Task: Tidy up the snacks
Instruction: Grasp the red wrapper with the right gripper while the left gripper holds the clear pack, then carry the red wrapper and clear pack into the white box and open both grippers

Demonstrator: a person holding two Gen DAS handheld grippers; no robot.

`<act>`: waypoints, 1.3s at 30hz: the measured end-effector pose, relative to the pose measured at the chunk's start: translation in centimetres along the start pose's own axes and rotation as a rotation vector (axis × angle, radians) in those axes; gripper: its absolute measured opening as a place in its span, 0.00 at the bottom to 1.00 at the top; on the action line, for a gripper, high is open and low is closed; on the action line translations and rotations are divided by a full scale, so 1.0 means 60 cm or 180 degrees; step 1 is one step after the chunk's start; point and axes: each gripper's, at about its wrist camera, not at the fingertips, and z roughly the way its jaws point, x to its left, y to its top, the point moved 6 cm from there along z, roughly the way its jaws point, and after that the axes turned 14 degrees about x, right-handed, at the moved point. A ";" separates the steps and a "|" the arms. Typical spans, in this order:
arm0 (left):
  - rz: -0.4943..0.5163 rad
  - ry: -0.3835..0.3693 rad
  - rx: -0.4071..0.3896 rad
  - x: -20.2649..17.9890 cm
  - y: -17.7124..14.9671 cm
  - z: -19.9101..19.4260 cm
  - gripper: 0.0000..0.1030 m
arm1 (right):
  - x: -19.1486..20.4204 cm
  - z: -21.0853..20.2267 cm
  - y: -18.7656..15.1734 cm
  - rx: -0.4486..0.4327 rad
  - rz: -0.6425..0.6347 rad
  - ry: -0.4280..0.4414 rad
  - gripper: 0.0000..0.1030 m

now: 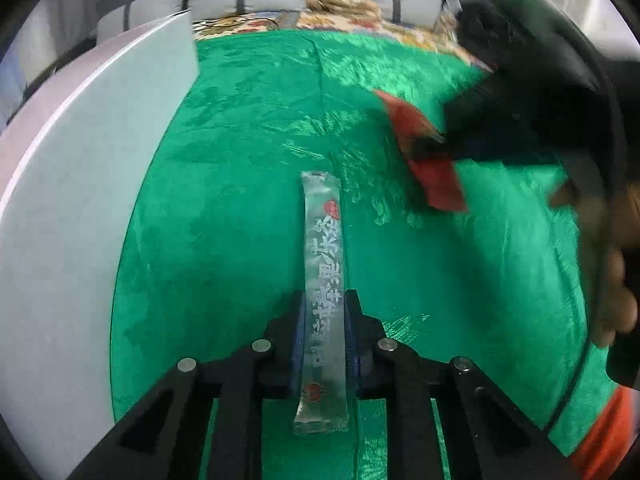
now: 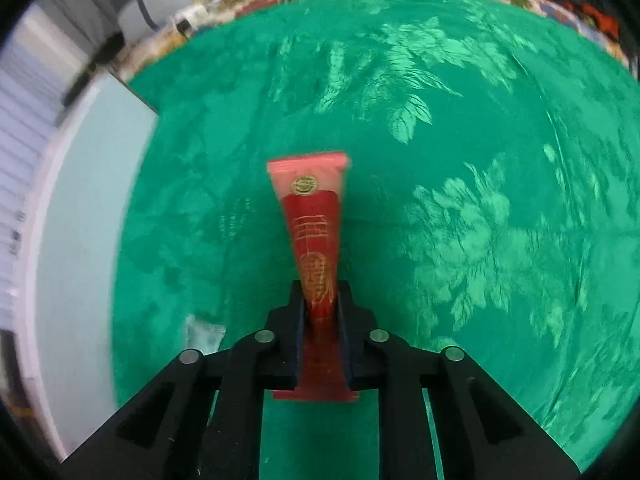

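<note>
Left wrist | left tool [image 1: 324, 312] pinches clear packet [image 1: 322, 248] | right tool [image 2: 320, 304] pinches red, blurred packet [image 2: 312, 224]

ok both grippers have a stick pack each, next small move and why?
Probably carry the clear stick pack toward the white tray: the left gripper is shut on it, the right gripper on the red stick pack, both above the green cloth.

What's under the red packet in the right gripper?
Only the green cloth shows beneath the red packet, which the right gripper holds shut. The strip straight behind the packet and fingers is hidden.
</note>
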 end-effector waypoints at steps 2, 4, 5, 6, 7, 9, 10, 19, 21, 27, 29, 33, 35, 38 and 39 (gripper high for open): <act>-0.0120 -0.0241 -0.0039 0.007 -0.010 -0.009 0.17 | -0.021 -0.028 -0.029 -0.0078 -0.0067 0.0126 0.13; -0.0219 -0.0490 -0.0051 0.006 -0.025 -0.020 0.17 | -0.044 -0.050 -0.061 -0.0119 -0.0125 0.0177 0.13; -0.0257 -0.0590 -0.0058 0.002 -0.031 -0.027 0.17 | -0.063 -0.056 -0.081 -0.0095 -0.0126 0.0177 0.13; -0.0292 -0.0677 -0.0075 0.000 -0.035 -0.035 0.17 | -0.075 -0.058 -0.093 -0.0071 -0.0107 0.0206 0.12; -0.0338 -0.0788 -0.0110 -0.001 -0.037 -0.047 0.17 | -0.090 -0.065 -0.107 -0.0053 -0.0072 0.0279 0.12; -0.0438 -0.0998 -0.0226 -0.004 -0.040 -0.090 0.17 | -0.087 -0.084 -0.119 -0.0080 -0.0086 0.0342 0.12; -0.0473 -0.1071 -0.0295 -0.004 -0.042 -0.113 0.17 | -0.073 -0.102 -0.117 -0.0129 -0.0142 0.0395 0.12; -0.0834 -0.0471 -0.1035 0.196 -0.053 -0.351 0.17 | 0.301 -0.256 -0.100 -0.0468 -0.1299 0.1203 0.12; -0.0964 -0.0133 -0.0958 0.259 -0.071 -0.354 0.18 | 0.401 -0.248 -0.117 -0.0387 -0.1568 0.1300 0.13; -0.1259 0.0656 -0.0656 0.371 -0.131 -0.334 0.62 | 0.521 -0.138 -0.152 0.0080 -0.1768 0.1137 0.63; -0.1226 0.0799 -0.0766 0.367 -0.147 -0.342 0.84 | 0.510 -0.122 -0.171 0.0064 -0.1762 0.1017 0.63; -0.1104 0.1005 -0.0941 0.336 -0.157 -0.367 0.93 | 0.478 -0.136 -0.189 -0.0143 -0.1869 0.0650 0.64; -0.1121 0.1101 -0.1054 0.321 -0.155 -0.387 0.94 | 0.470 -0.153 -0.192 -0.0293 -0.1943 0.0511 0.71; -0.1272 0.1276 -0.1260 0.304 -0.148 -0.427 1.00 | 0.468 -0.183 -0.199 -0.0587 -0.2084 0.0280 0.74; -0.1284 0.1304 -0.1357 0.299 -0.154 -0.438 1.00 | 0.468 -0.192 -0.204 -0.0671 -0.2122 0.0238 0.75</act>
